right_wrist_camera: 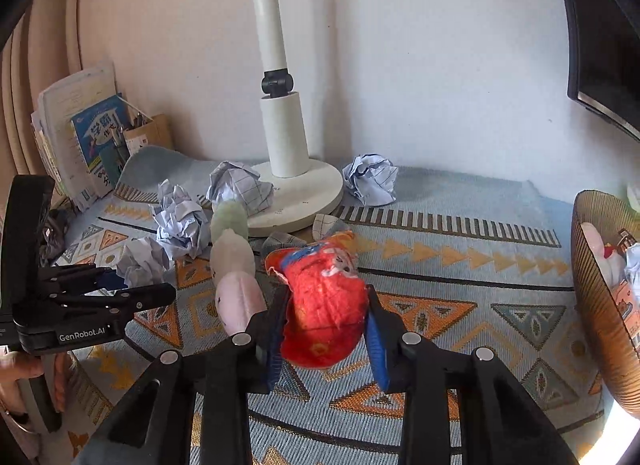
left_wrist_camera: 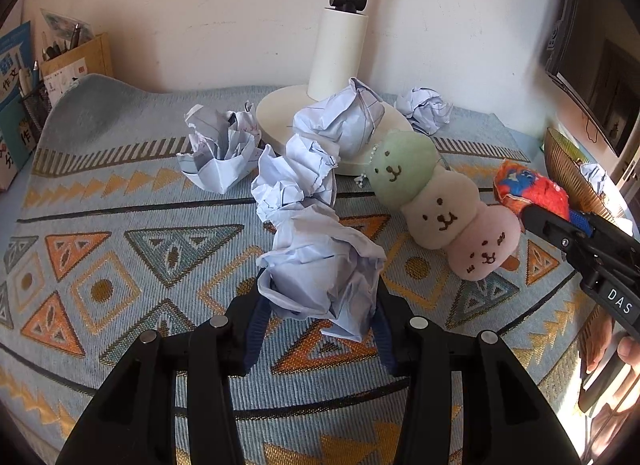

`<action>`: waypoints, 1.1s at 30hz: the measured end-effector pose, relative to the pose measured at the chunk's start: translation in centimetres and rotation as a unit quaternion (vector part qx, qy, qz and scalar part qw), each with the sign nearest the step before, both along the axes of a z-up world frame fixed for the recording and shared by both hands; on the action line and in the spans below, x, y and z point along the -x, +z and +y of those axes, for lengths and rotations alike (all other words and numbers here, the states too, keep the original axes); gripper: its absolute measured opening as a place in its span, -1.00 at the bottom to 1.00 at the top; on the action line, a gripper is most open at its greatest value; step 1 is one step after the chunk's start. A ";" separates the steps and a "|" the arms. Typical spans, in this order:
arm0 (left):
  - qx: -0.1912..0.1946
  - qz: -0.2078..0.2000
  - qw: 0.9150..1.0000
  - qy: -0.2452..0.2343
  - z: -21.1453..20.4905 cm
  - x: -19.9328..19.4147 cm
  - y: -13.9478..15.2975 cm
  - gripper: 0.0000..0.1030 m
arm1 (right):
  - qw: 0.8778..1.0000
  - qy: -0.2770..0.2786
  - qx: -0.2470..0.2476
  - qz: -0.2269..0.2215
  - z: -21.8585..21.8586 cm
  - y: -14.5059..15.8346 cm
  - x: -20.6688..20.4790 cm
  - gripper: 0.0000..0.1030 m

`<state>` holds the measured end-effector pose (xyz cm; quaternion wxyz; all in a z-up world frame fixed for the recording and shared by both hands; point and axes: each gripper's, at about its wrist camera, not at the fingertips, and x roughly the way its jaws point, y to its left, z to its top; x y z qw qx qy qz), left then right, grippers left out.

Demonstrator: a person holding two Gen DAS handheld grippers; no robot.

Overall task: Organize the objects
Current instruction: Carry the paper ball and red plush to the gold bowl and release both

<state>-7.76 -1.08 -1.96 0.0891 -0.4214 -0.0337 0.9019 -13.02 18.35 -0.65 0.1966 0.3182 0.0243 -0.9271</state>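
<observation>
Crumpled paper balls litter a bench draped in a patterned blue cloth [left_wrist_camera: 120,201]; five show in the left wrist view. From left: one open wad [left_wrist_camera: 222,147] near the lamp; a long crumpled paper [left_wrist_camera: 316,253] clamped between the fingers of the left gripper [left_wrist_camera: 320,317], which are closed on its lower end; another ball [left_wrist_camera: 344,121] resting against the white lamp base [left_wrist_camera: 276,121]; a fourth ball [left_wrist_camera: 426,109] behind the base; and a fifth [left_wrist_camera: 598,177] lying in the brown ribbed basket [left_wrist_camera: 568,161] at the right edge.

A single plush of three stacked bear faces [left_wrist_camera: 436,209], green, white and pink, lies on the cloth right of the lamp, just beside the held paper.

Farther right, the right gripper [right_wrist_camera: 326,329] has its blue-padded fingers [right_wrist_camera: 376,341] pressed against both sides of one red plush toy [right_wrist_camera: 324,305], holding it over the cloth near the pink end of the bear plush. The basket [right_wrist_camera: 592,305] stands well apart to the right, with other soft items inside that are too blurred to name.

Books [right_wrist_camera: 100,141] and a pen holder [left_wrist_camera: 36,105] stand at the far left against the wall.
</observation>
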 end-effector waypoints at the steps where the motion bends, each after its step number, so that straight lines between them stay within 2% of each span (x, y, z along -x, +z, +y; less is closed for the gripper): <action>1: 0.000 0.000 1.000 0.000 0.0 0.0 0.0 -0.17 | 1.000 -0.002 0.005 0.000 0.2 0.1 0.0 -0.35; 14: -0.045 0.063 0.997 0.002 -1.7 -2.3 2.0 -0.18 | 0.999 -0.018 0.044 -0.004 2.0 0.4 0.2 -0.35; 18: -0.043 0.070 0.997 0.011 -1.1 -2.4 2.5 -0.17 | 0.996 -0.029 0.087 -0.003 3.8 0.6 0.0 -0.35; 21: -0.007 0.080 0.997 0.017 0.3 -2.4 3.4 -0.17 | 0.990 -0.045 0.134 -0.002 5.6 0.6 -0.1 -0.34; 25: -0.013 0.097 0.995 0.007 1.9 -2.6 4.9 -0.14 | 0.982 -0.065 0.179 -0.020 7.5 0.6 0.1 -0.34; 30: -0.004 0.127 0.992 -0.006 4.5 -2.7 7.0 -0.14 | 0.980 -0.050 0.194 0.002 8.4 3.4 -0.5 -0.34; 33: -0.030 0.130 0.991 -0.022 6.1 -2.1 8.3 -0.14 | 0.980 -0.039 0.190 0.035 9.1 6.3 -1.5 -0.34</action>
